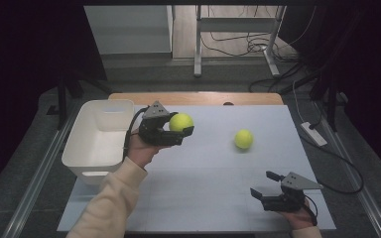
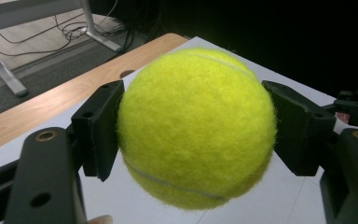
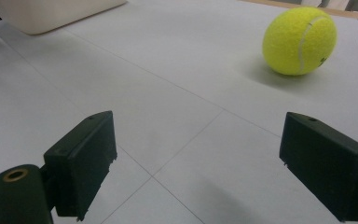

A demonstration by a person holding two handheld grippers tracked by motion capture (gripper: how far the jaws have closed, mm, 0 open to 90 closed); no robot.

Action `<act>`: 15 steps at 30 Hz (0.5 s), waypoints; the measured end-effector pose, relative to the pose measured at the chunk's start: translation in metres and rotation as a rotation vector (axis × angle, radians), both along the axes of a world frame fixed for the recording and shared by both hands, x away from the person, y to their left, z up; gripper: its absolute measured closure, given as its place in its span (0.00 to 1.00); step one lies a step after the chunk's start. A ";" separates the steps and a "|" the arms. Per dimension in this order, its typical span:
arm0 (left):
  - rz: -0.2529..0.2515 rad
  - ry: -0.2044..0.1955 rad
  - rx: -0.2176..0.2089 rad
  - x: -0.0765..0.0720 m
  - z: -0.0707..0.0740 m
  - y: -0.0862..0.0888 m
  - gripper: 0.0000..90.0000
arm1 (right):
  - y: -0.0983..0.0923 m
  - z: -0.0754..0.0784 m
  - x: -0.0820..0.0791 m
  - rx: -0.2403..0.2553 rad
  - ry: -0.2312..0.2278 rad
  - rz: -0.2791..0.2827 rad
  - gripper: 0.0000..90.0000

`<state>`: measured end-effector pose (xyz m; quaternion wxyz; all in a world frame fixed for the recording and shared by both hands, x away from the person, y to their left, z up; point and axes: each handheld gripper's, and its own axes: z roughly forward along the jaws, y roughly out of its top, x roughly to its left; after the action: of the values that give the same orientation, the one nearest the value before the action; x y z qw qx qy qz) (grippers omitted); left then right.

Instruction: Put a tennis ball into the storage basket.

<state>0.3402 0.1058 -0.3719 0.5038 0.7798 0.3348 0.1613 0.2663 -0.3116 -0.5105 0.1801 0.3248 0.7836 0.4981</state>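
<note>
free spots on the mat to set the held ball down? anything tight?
Widest bare patch: the white mat between the left gripper, shut on the held ball, and the open right gripper. The white bin is empty too. Tighter: around the loose ball toward the mat's right edge.

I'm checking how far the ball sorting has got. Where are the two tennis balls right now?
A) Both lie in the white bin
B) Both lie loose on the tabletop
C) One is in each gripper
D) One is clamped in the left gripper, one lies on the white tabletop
D: the left gripper has its jaws pressed on one tennis ball, while the other tennis ball lies on the white tabletop, apart from the open right gripper.
</note>
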 end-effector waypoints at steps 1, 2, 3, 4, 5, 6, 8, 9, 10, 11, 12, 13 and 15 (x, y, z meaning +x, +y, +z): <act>0.006 -0.002 -0.001 0.000 0.001 0.001 0.30 | 0.000 0.000 0.000 0.000 0.000 0.000 0.12; 0.007 -0.003 0.000 0.000 0.001 0.002 0.30 | 0.000 0.000 0.000 0.000 0.000 0.000 0.12; 0.014 -0.005 -0.003 0.000 0.001 0.004 0.30 | 0.000 0.000 0.000 0.000 0.000 0.000 0.12; 0.017 -0.006 0.000 0.000 0.002 0.005 0.30 | 0.000 0.000 0.000 -0.001 0.000 0.000 0.12; 0.017 -0.006 0.000 0.000 0.002 0.005 0.30 | 0.000 0.000 0.000 -0.001 0.000 0.000 0.12; 0.022 -0.008 -0.002 0.000 0.003 0.007 0.30 | 0.000 0.000 0.000 -0.001 0.000 0.000 0.12; 0.027 -0.012 0.001 0.000 0.004 0.010 0.30 | 0.000 0.000 0.000 0.000 0.000 0.000 0.12; 0.030 -0.013 0.001 0.000 0.005 0.011 0.30 | 0.000 0.000 0.000 0.000 -0.001 0.000 0.12; 0.033 -0.015 0.000 0.000 0.006 0.013 0.30 | 0.000 0.000 0.000 0.000 -0.001 -0.001 0.12; 0.033 -0.015 0.000 0.000 0.006 0.013 0.30 | 0.000 0.000 0.000 0.000 -0.001 -0.001 0.12; 0.039 -0.020 0.001 0.001 0.007 0.015 0.30 | 0.000 0.000 0.000 0.000 -0.001 -0.001 0.12; 0.047 -0.021 -0.002 0.001 0.008 0.016 0.30 | 0.000 0.000 0.000 0.000 -0.001 -0.002 0.12; 0.055 -0.019 -0.006 0.002 0.008 0.020 0.30 | 0.000 0.000 0.000 0.001 -0.002 -0.003 0.12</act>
<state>0.3421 0.1254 -0.3640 0.5047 0.7671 0.3519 0.1816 0.2662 -0.3114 -0.5102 0.1814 0.3255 0.7828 0.4983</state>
